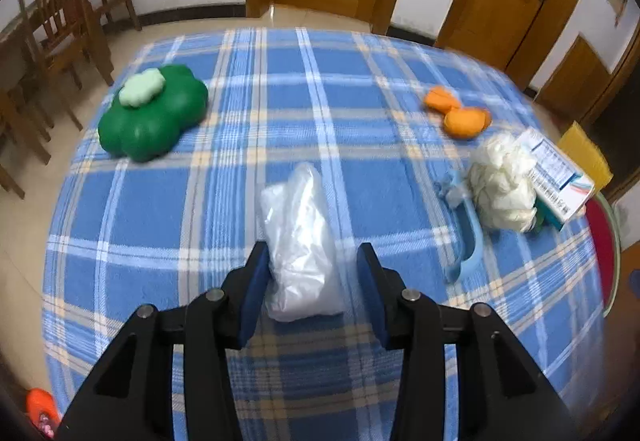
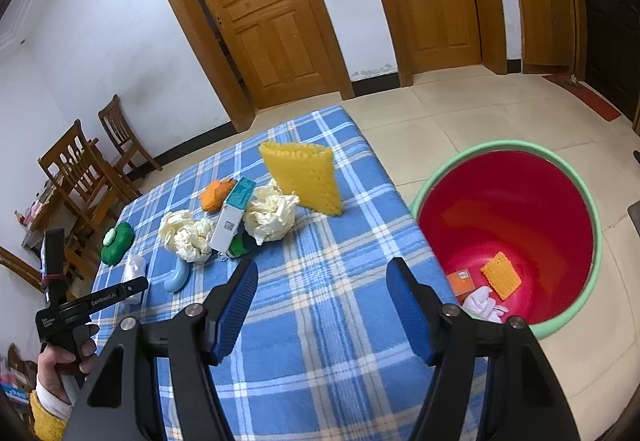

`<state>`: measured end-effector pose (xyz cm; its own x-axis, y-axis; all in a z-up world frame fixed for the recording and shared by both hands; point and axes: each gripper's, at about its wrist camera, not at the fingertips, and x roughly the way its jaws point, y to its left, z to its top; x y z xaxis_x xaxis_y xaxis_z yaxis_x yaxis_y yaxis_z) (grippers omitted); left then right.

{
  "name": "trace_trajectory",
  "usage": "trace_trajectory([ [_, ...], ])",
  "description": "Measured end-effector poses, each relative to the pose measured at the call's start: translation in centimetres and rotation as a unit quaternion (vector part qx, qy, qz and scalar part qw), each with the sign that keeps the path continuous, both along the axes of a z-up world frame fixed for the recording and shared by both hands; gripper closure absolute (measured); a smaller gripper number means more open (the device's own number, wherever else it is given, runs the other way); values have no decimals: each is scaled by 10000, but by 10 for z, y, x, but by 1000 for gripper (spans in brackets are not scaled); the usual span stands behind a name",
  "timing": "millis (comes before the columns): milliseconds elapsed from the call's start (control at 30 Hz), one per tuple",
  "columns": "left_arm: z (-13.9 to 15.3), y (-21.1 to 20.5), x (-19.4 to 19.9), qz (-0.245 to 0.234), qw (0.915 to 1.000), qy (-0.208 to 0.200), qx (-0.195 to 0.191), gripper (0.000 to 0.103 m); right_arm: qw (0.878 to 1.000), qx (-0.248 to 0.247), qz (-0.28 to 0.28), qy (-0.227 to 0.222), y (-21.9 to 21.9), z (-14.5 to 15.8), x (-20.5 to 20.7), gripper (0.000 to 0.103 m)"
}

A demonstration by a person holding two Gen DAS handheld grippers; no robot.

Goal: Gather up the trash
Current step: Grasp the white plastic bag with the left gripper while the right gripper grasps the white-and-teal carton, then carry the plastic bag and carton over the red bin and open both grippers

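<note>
Worktop (image 2: pixel 320 321): covered by a blue plaid cloth, with litter gathered toward its far right side.
Bin (image 2: pixel 576 201): red inside with a green rim, on the floor just beside the worktop's right edge; an orange sponge, an orange card and white scraps lie at its bottom.
Yellow sponge (image 2: pixel 308 177): stands upright near the worktop's right edge.
Green cushion (image 1: pixel 154 113): flower-shaped, far left on the cloth.
Crumpled paper (image 1: pixel 502 187): touching a white and teal box (image 1: pixel 558 177).
Plastic bag (image 1: pixel 300 241): clear, crumpled, lying on the cloth between the left fingers.
Left hand-held gripper (image 1: pixel 312 261): jaws apart, one pad against the bag, the other clear of it.
Right hand-held gripper (image 2: pixel 322 281): jaws wide apart over bare cloth, nothing between them.
</note>
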<state>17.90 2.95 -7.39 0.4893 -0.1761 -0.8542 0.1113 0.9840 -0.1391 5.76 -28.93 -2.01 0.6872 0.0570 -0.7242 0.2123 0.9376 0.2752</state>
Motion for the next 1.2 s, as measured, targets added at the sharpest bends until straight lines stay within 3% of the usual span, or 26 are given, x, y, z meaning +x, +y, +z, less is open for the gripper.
trace_trajectory([
  [300, -3, 5, -2, 201, 9993, -120, -300, 58, 9991, 11, 413, 5, 29, -4, 31, 34],
  [400, -5, 9, -2, 211, 9982, -197, -520, 71, 9985, 78, 536, 54, 41, -9, 43, 34],
  [533, -5, 10, -3, 208, 9970, -295, -678, 73, 9977, 192, 631, 172, 55, -18, 57, 34],
  [767, -5, 10, -9, 146, 9934, -311, -1090, 74, 9975, 460, 446, 291, 68, -34, 86, 40],
  [900, -3, 11, -11, 122, 9910, -340, -1292, 74, 9982, 470, 217, 315, 69, -41, 96, 51],
  [1033, 0, 15, -11, 119, 9889, -344, -1439, 74, 9977, 561, 145, 337, 67, -45, 98, 74],
  [1200, 4, 16, -13, 81, 9869, -361, -1567, 74, 9981, 532, 206, 239, 69, -41, 92, 76],
])
